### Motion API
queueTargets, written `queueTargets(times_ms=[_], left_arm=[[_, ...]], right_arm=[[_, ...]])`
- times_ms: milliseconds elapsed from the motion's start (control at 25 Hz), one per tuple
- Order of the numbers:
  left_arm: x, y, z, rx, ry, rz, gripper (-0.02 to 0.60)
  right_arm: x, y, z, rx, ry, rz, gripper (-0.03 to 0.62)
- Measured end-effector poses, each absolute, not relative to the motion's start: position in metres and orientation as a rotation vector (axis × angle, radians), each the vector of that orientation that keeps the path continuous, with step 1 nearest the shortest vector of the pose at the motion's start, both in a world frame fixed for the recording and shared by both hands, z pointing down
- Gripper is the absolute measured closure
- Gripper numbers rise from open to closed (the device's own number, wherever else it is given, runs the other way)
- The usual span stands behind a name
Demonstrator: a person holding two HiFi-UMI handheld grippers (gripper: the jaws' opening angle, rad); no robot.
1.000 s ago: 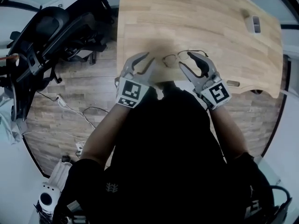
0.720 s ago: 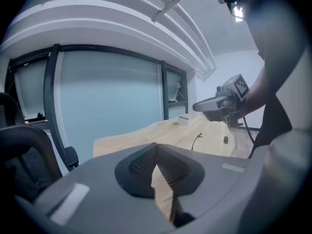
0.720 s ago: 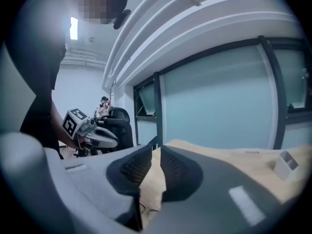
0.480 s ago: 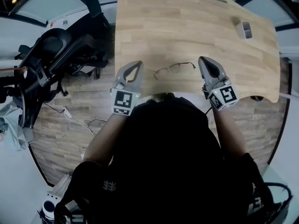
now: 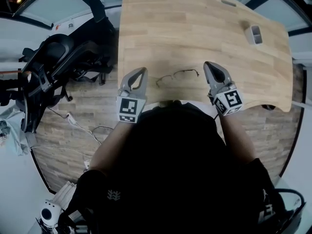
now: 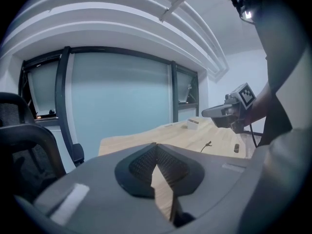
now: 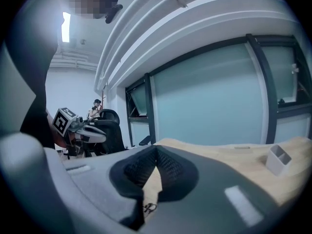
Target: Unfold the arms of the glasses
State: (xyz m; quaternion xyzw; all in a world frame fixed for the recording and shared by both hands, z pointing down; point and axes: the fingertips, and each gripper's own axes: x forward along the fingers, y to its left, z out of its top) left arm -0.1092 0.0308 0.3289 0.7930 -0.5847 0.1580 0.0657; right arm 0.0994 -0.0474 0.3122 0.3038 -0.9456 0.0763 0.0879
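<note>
Thin wire-framed glasses [image 5: 176, 75] lie on the wooden table [image 5: 195, 28] near its front edge, free of both grippers. My left gripper [image 5: 141, 71] hovers a short way to their left, jaws shut with nothing between them. My right gripper [image 5: 209, 65] hangs just right of the glasses, also shut and empty. In the left gripper view the closed pads [image 6: 157, 164] meet, and the right gripper [image 6: 226, 114] and a tip of the glasses [image 6: 206, 145] show beyond them. The right gripper view shows the left gripper [image 7: 80, 128] across the table. How the arms of the glasses lie is too small to tell.
A small white holder [image 5: 255, 33] stands at the table's far right. A black office chair [image 5: 58, 57] and floor cables [image 5: 78, 123] lie left of the table. The person's dark torso [image 5: 175, 169] covers part of the table's near edge.
Both grippers stood open close around the glasses a second ago. They have since shut and drawn apart to either side, leaving the glasses lying alone between them.
</note>
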Motion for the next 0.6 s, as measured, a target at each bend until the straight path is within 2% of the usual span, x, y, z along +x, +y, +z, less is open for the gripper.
queueTargets(times_ms=[600], left_arm=[[-0.1136,0.0259,0.322,2.366,-1.816,0.496,0.574]], right_arm=[[0.0961,-0.0568,0.3136,0.866,-2.835,0.212,0.592]])
